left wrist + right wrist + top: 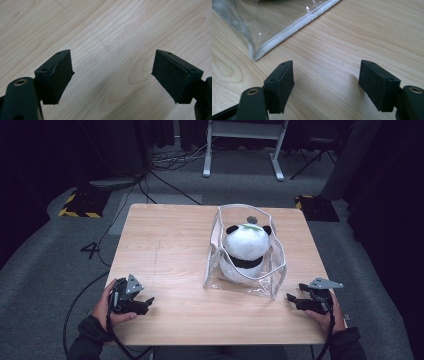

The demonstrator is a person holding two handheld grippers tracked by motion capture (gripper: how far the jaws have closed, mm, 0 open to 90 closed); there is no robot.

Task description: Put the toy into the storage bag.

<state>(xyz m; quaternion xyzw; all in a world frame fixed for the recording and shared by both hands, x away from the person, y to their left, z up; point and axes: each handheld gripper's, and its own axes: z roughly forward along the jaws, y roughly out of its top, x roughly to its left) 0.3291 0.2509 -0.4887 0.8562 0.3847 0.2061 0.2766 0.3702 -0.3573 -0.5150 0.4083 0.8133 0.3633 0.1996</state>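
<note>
Both sets of jaws are held wide apart over the counter (165,245), nothing gripped. Ahead of the right gripper (325,83), the clear bag (287,32) with the panda plush (245,247) is seen; no writing is readable.

Left gripper (112,75) fingers (58,75) spread apart over seemingly bare wooden table (112,30)

High view looks down over the light wooden worktop (165,245); both gripper views skim it closely between their jaws.
</note>
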